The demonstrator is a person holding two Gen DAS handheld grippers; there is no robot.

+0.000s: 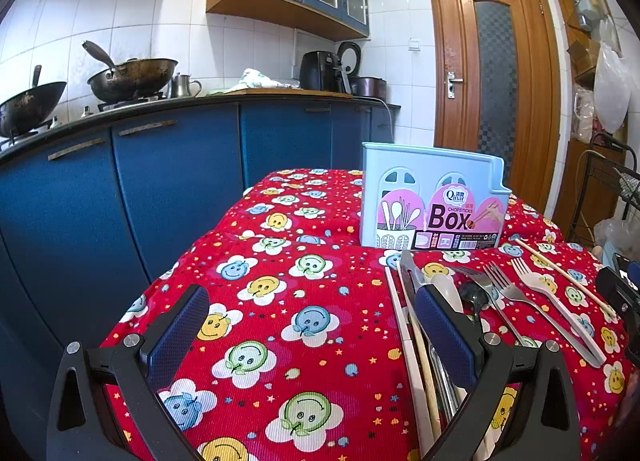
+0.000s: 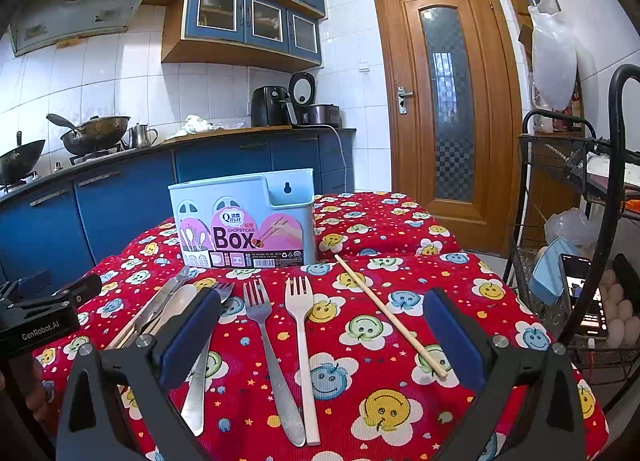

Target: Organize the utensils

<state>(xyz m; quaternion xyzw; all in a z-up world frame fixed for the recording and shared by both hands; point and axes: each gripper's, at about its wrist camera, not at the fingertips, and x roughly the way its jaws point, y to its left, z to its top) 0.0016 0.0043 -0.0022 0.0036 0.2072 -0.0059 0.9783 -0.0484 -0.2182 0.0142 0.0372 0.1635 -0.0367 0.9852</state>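
Note:
A pale blue chopsticks box stands upright at the back of the red smiley-face tablecloth. In front of it lie a metal fork, a white plastic fork and a single wooden chopstick. A knife, a white spoon and a third fork lie further left. My right gripper is open just above the two forks, holding nothing. My left gripper is open over bare cloth, with its right finger over the knife, chopsticks and spoons.
A black wire cart with eggs and a lit phone stands close on the right of the table. Blue kitchen cabinets with woks on the stove run along the left and back. A wooden door is behind.

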